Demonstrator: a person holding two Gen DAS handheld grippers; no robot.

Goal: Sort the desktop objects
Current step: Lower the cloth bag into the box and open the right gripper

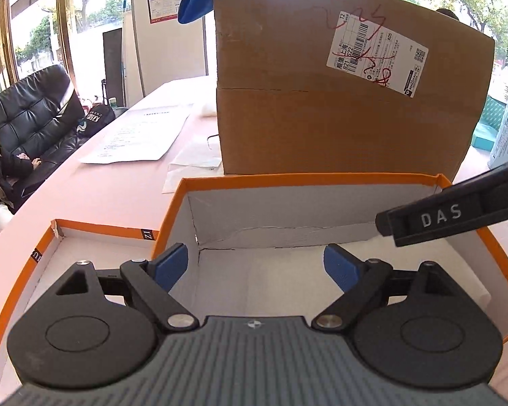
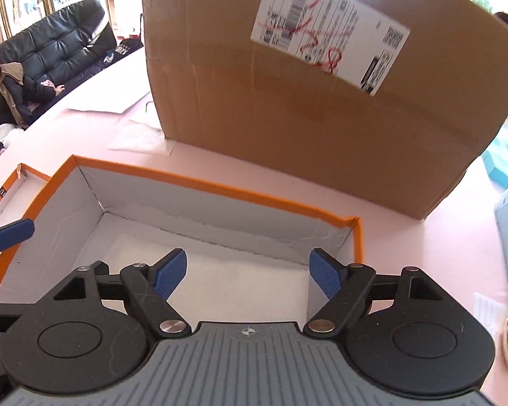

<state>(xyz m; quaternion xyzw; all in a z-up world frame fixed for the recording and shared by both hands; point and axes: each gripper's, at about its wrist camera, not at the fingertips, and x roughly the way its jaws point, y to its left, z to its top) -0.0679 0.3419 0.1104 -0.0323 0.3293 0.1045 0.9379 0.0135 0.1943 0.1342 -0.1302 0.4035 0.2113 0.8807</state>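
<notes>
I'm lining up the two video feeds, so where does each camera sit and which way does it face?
Left wrist: rides on the left hand-held gripper, open, looking forward and down into the orange-rimmed box; the right hand-held gripper's finger marked DAS intrudes from the right.
Right wrist: rides on the right hand-held gripper, open, over the same box; a blue pad of the left hand-held gripper shows at left.
Shared: the box, brown carton, pink table.
</notes>
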